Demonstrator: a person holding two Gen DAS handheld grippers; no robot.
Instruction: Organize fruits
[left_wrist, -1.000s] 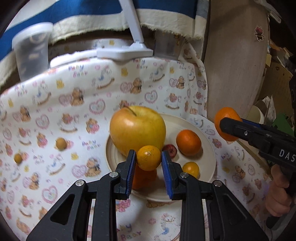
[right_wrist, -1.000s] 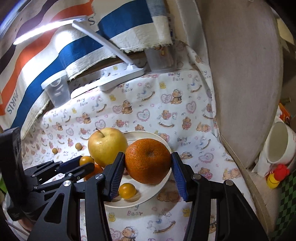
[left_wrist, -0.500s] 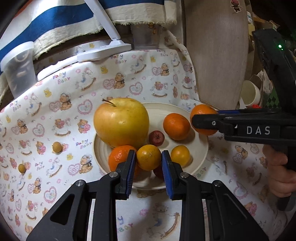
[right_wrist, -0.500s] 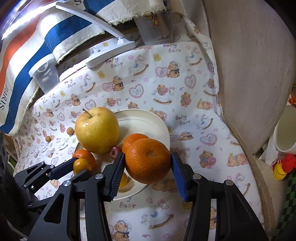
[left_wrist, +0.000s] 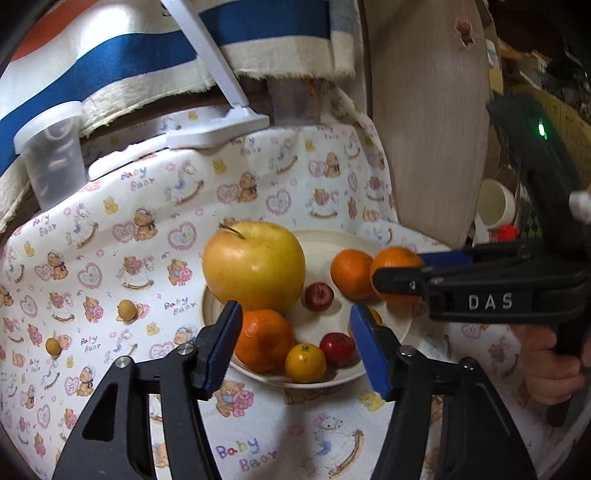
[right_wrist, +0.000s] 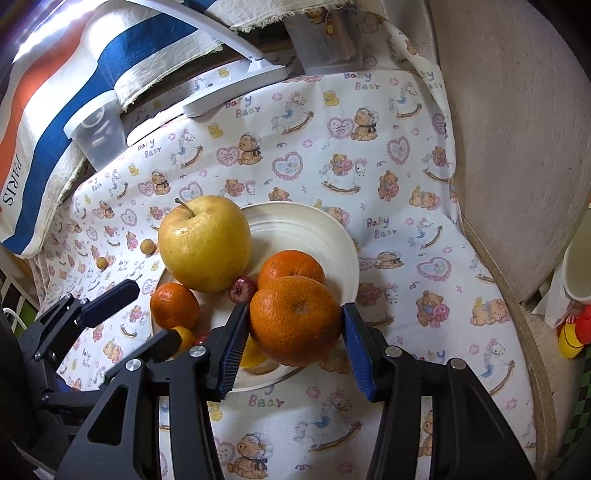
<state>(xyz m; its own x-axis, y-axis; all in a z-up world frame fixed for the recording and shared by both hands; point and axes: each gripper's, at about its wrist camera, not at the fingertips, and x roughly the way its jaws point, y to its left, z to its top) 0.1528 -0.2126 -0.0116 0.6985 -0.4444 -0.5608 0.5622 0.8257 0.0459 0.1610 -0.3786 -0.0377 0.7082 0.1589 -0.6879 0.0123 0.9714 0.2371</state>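
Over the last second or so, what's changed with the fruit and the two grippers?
The left gripper let go of the small yellow-orange fruit, which now lies on the plate by a tangerine; its jaws are opening with nothing pressed between them. The right gripper came down toward the plate, still clamping the big orange. The apple, the other fruit on the plate and the two small round fruits on the cloth stayed put.

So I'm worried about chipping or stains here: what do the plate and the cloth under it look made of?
The plate looks like glazed ceramic: cream, glossy, with fine concentric ridges and soft highlights, though hard plastic can't be ruled out. The cloth looks like thin woven cotton, matte, printed with bears, hearts and "Baby Bear" lettering; it shows creases and drapes at the edges.
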